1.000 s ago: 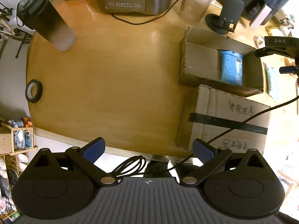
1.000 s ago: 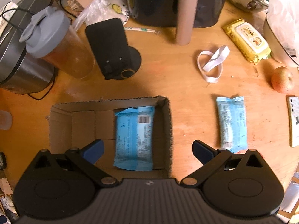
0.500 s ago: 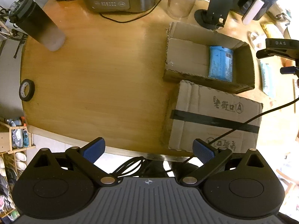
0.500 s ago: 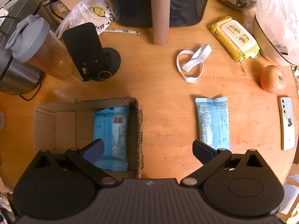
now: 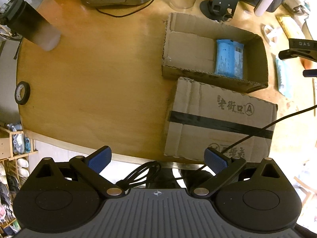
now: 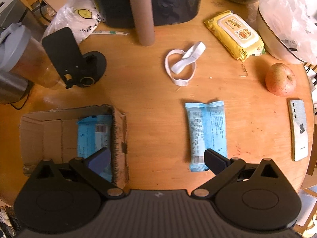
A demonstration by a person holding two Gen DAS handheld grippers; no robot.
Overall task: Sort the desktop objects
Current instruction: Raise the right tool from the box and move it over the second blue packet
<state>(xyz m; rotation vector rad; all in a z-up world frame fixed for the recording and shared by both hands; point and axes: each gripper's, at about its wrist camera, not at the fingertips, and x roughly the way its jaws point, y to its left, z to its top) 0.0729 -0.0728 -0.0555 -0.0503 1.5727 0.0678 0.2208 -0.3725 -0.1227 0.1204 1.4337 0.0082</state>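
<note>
Left gripper (image 5: 157, 157) sits at the near rim of the round wooden table (image 5: 95, 75), fingers spread wide, holding nothing; a broad bare stretch of tabletop lies ahead and to its left. Right gripper (image 6: 156, 158) likewise stands wide apart and empty, between the open cardboard box (image 6: 118, 138) and the loose blue packet (image 6: 206, 130). Blue packets counted: two, one lying flat inside the open box (image 6: 93, 132), one on the table just beside the right finger. Cardboard boxes: two, the open one touching a taped, closed box (image 5: 220, 119) at the table edge. One apple (image 6: 280, 79), one phone (image 6: 299, 132), one yellow wipes pack (image 6: 235, 33), one white band (image 6: 183, 63).
</note>
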